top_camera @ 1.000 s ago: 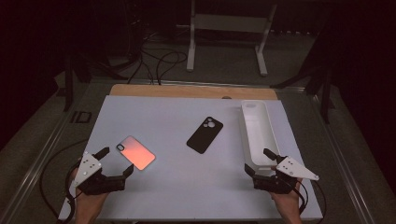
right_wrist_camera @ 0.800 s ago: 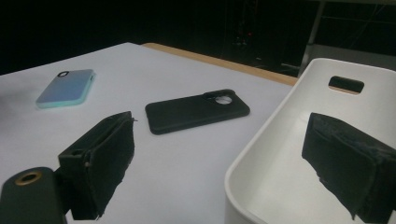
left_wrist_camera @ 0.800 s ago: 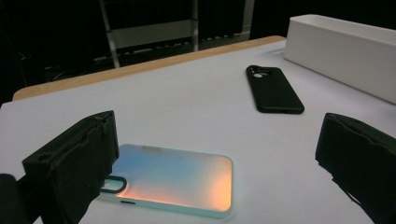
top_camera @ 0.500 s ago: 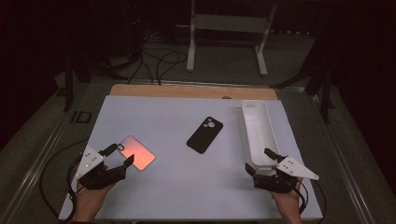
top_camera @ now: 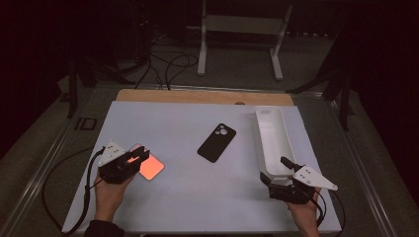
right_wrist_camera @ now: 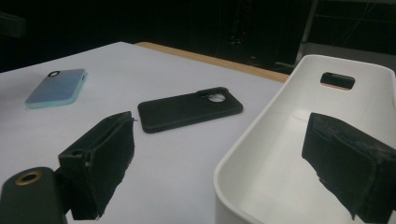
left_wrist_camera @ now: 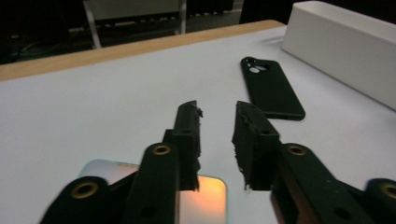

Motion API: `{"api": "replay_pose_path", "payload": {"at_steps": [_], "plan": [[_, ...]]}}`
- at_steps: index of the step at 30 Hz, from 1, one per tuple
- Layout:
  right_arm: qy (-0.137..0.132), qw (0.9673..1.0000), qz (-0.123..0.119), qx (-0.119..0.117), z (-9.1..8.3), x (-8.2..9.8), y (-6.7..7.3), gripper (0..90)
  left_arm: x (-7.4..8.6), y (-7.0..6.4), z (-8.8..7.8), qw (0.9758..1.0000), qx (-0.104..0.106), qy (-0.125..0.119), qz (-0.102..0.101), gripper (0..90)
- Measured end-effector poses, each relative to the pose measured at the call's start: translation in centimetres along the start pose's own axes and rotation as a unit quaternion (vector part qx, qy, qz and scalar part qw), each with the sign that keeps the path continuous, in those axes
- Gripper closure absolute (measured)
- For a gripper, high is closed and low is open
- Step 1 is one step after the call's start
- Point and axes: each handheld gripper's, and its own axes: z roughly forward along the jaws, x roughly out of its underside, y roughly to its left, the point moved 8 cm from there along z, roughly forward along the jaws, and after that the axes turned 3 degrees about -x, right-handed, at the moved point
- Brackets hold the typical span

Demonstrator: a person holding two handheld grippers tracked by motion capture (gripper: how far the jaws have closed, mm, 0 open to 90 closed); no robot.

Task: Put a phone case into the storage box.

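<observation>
Overhead plus two low tongs-mounted views

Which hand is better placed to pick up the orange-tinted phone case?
Left. The left tool is right over the orange-tinted case, jaws just closing. The right tool sits at the white tray end.

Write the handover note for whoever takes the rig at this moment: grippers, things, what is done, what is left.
Left gripper: over the near end of the iridescent phone case. Its jaws have just been closing, but a gap remains with nothing between them, so there is no grip.
Right gripper: jaws wide open astride the near end wall of the white tray, not pressing on it.
Black phone case: flat on the table, mid-table, left of the tray.
Done: nothing lifted; the visible part of the tray holds nothing.
Left: probably grip the iridescent case, then the black one, and move them to the tray.
</observation>
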Motion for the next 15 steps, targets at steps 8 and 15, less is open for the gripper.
{"api": "replay_pose_path", "payload": {"at_steps": [8, 15], "plan": [[0.001, 1.0000, -0.003, -0.001, 0.1, 0.1, 0.0, 9.3, 0.6, -0.1, 2.6, 0.9999, -0.004, 0.015, -0.003, 89.5], [0.000, 1.0000, 0.000, 0.002, 0.1, 0.1, -0.2, 9.3, 1.1, 0.0, 4.1, 0.9995, -0.008, 0.032, 0.002, 89.6]]}}
